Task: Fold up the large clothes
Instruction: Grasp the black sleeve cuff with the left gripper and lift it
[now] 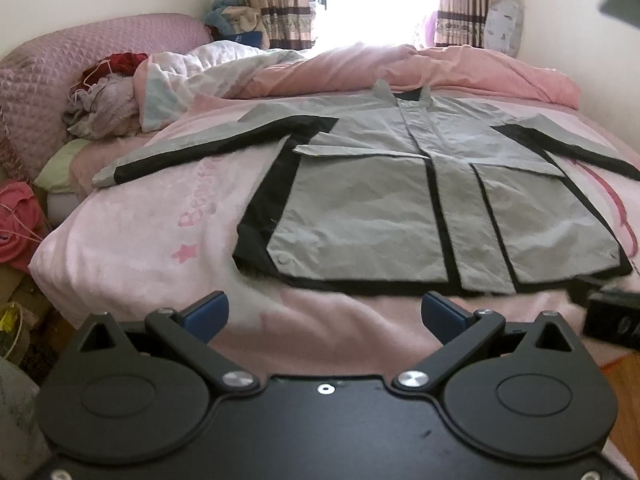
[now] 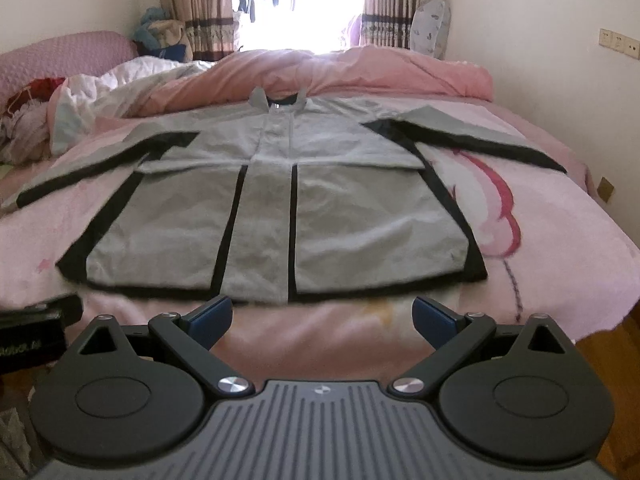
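A grey jacket with black trim [image 1: 400, 200] lies flat, front up, on the pink bedspread [image 1: 160, 240], collar far, hem near, both sleeves spread sideways. It shows in the right wrist view [image 2: 272, 216] too. My left gripper [image 1: 325, 314] is open and empty, hovering over the bed's near edge just short of the hem. My right gripper [image 2: 322, 316] is open and empty, also just short of the hem. The right gripper's body shows at the right edge of the left wrist view [image 1: 612, 316]; the left gripper's body shows at the left edge of the right wrist view [image 2: 36, 328].
A rumpled pink duvet [image 1: 420, 68] and a white quilt [image 1: 200, 72] lie beyond the collar. A pile of clothes [image 1: 104, 96] sits by the padded pink headboard [image 1: 60, 60] at left. Curtains and a bright window [image 2: 296, 0] stand behind. A wall [image 2: 560, 60] runs along the right; wood floor [image 2: 612, 344] lies below.
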Action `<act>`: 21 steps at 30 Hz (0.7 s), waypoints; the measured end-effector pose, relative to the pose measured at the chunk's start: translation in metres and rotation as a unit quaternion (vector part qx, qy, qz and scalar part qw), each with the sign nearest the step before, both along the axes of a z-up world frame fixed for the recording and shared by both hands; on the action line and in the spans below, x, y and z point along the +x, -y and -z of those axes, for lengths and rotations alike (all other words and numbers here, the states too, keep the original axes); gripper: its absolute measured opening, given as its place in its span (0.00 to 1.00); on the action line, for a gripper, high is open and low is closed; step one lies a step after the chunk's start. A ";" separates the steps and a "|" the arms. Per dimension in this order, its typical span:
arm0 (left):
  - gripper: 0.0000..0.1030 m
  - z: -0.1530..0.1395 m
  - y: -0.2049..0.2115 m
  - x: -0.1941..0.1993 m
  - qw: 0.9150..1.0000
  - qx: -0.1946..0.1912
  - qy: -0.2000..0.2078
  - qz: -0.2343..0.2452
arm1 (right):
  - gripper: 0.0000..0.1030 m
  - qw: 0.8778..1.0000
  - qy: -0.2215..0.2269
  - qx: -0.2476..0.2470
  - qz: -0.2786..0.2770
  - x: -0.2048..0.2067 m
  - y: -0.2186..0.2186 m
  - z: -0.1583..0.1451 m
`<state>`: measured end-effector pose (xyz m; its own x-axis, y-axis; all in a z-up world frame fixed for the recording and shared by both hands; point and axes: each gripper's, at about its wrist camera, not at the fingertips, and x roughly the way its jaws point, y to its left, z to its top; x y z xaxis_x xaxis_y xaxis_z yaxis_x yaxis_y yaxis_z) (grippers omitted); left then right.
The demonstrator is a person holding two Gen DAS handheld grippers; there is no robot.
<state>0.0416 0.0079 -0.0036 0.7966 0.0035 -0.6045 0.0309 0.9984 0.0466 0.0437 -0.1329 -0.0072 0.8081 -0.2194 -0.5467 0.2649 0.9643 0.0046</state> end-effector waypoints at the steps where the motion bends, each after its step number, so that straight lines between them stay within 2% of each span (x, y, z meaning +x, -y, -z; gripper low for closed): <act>1: 1.00 0.000 -0.003 0.006 1.000 -0.003 -0.001 -0.004 | 1.00 1.000 0.006 -0.005 0.004 0.006 0.003 -0.002; 7: 1.00 -0.004 -0.040 0.073 0.998 -0.050 -0.016 -0.030 | 1.00 0.999 0.026 -0.024 0.021 0.066 0.021 -0.021; 10: 1.00 -0.010 -0.068 0.111 0.996 -0.069 0.010 -0.050 | 1.00 0.999 0.037 -0.021 0.010 0.102 0.030 -0.031; 13: 1.00 -0.015 -0.107 0.149 0.991 -0.093 0.040 -0.085 | 1.00 0.998 0.049 0.009 -0.024 0.137 0.040 -0.039; 15: 1.00 -0.014 -0.141 0.177 0.985 -0.117 0.051 -0.115 | 1.00 0.997 0.064 0.025 -0.042 0.158 0.045 -0.042; 18: 1.00 -0.008 -0.199 0.222 0.970 -0.166 0.056 -0.168 | 1.00 0.996 0.073 0.029 -0.039 0.193 0.048 -0.043; 21: 0.93 0.005 -0.263 0.264 0.944 -0.231 0.057 -0.229 | 1.00 0.997 0.073 0.015 -0.032 0.224 0.049 -0.040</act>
<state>0.3058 0.2707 -0.0089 0.8350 0.1205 -0.5369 -0.3882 0.8205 -0.4195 0.2678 -0.1821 0.0325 0.8915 -0.1500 -0.4274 0.1969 0.9781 0.0674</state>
